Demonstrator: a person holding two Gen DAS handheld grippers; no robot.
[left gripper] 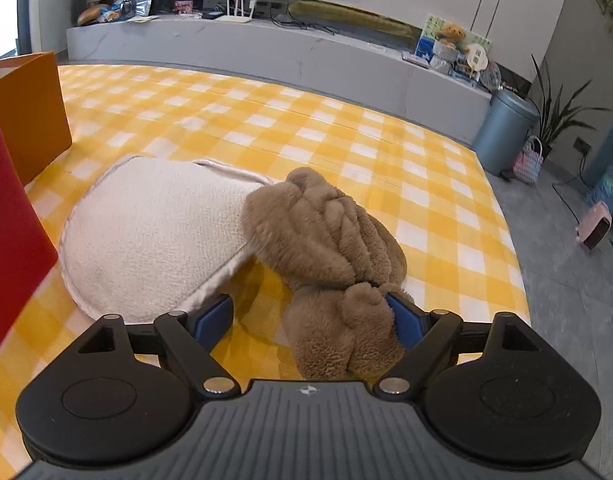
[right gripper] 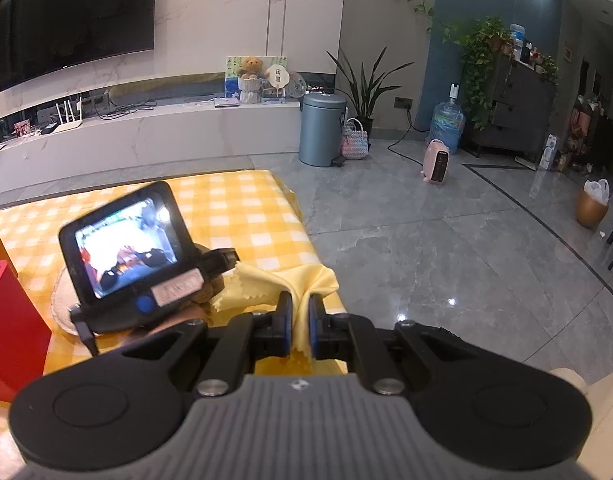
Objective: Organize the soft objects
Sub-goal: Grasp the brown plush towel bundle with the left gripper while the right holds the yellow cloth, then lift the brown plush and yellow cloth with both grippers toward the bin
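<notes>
A brown plush item (left gripper: 326, 236) lies on the yellow checked tablecloth (left gripper: 346, 132), leaning against a white fuzzy slipper (left gripper: 154, 236). My left gripper (left gripper: 308, 320) stands wide open around the plush's near end. Its right pad touches the fur and its left pad is clear of it. In the right wrist view my right gripper (right gripper: 300, 320) is shut on a fold of a yellow cloth (right gripper: 262, 280) over the table's near right corner. The left gripper's body with its small screen (right gripper: 126, 248) hides most of the plush; the slipper (right gripper: 62, 292) shows beneath it.
A red box (left gripper: 10, 220) and an orange box (left gripper: 26, 112) stand at the table's left side, close to the slipper. The table's right edge drops to a grey tiled floor (right gripper: 426, 240). A blue-grey bin (left gripper: 502, 132) and a long white cabinet (left gripper: 266, 48) lie beyond.
</notes>
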